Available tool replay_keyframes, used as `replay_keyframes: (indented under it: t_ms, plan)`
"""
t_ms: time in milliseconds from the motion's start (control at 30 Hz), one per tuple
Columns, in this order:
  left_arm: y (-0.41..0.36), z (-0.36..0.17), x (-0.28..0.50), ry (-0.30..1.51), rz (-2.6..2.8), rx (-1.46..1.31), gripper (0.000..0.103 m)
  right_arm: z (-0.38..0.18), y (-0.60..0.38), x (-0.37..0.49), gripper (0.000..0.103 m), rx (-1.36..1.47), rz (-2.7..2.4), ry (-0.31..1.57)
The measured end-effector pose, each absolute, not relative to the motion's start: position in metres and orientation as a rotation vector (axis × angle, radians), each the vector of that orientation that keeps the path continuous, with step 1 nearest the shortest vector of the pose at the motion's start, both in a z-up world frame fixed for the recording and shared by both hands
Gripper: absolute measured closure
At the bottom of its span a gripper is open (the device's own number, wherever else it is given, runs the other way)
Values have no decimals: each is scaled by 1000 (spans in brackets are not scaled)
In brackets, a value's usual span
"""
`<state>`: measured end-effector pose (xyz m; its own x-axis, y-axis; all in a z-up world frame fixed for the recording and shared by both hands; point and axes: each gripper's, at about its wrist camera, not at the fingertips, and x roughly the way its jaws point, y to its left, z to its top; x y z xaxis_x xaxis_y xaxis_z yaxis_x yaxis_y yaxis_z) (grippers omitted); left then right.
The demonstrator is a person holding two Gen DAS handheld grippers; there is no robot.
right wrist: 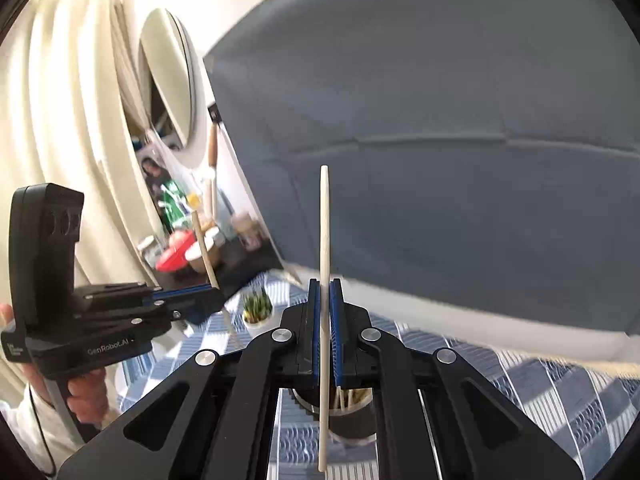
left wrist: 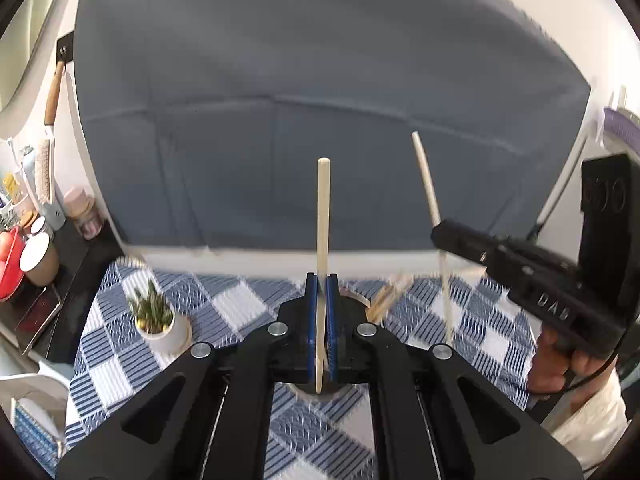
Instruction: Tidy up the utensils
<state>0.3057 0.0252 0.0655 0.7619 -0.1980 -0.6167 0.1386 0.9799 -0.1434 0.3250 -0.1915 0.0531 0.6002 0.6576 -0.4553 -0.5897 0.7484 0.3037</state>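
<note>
Above the checked tablecloth (left wrist: 256, 308), each gripper, left (left wrist: 321, 320) and right (right wrist: 325, 332), squeezes one chopstick (left wrist: 323, 216), upright, near a potted plant (left wrist: 158, 320).

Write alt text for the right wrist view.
The right tongs are shut on an upright chopstick above a dark cup of more sticks on a blue checked cloth. At left, the left tongs grip a second chopstick near a small potted plant.

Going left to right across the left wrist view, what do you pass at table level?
Red container → paper cup → small potted plant → chopstick in the left gripper → second chopstick in the right gripper.
</note>
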Motion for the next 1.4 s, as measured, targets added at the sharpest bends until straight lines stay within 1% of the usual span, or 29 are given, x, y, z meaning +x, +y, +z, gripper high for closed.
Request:
replay_keyframes:
  t_ms: [167,300,433,633,700,733,800,833,867,900,933,967,1000,1033,1100,1133,1167,1200,1233,1267,1333,1367,1400]
  plan:
    - [35,60,323,613,-196,-174,98,40,-183,336,98,155,749,499]
    - [37,48,333,595,-168,-170,98,24,-178,345,98,166,769,467]
    - [38,30,338,631,-172,-187,98,6,-169,354,98,184,774,427]
    - [34,10,339,677,-181,-178,98,-17,-157,364,98,196,779,451]
    - [33,7,340,683,-182,-171,98,-21,-157,365,97,195,772,463]
    - [33,5,339,683,-179,-163,98,-21,-157,365,95,194,760,462]
    - [32,3,338,683,-185,-159,97,-20,-156,364,95,187,757,467]
    - [32,3,336,682,-186,-157,93,-19,-155,364,94,182,750,468]
    - [33,3,336,684,-185,-157,87,-19,-155,363,94,177,742,471]
    - [34,3,335,684,-189,-158,84,-17,-156,363,94,172,733,473]
    - [34,4,334,682,-189,-160,79,-16,-158,362,88,171,725,474]
    - [34,6,333,680,-187,-160,74,-15,-159,362,75,170,717,478]
    - [35,7,331,680,-185,-159,71,-14,-161,360,67,170,704,479]
    - [36,7,330,682,-180,-158,66,-13,-163,359,63,169,704,483]
    - [38,9,326,678,-173,-151,61,-11,-165,355,63,153,692,494]
    - [40,9,324,679,-171,-148,53,-10,-164,354,62,147,681,499]
    - [41,9,321,679,-167,-148,49,-10,-164,352,61,146,671,502]
    - [43,9,318,678,-167,-149,49,-10,-164,349,57,146,659,507]
    - [44,8,315,681,-170,-152,46,-9,-165,346,54,143,646,513]
    - [45,8,312,686,-172,-152,41,-9,-164,341,51,134,632,521]
    - [47,7,302,689,-166,-141,35,-9,-163,332,45,111,621,530]
    - [47,7,299,690,-165,-135,31,-8,-163,327,39,96,610,532]
    - [48,6,295,691,-164,-129,28,-8,-162,323,35,87,600,535]
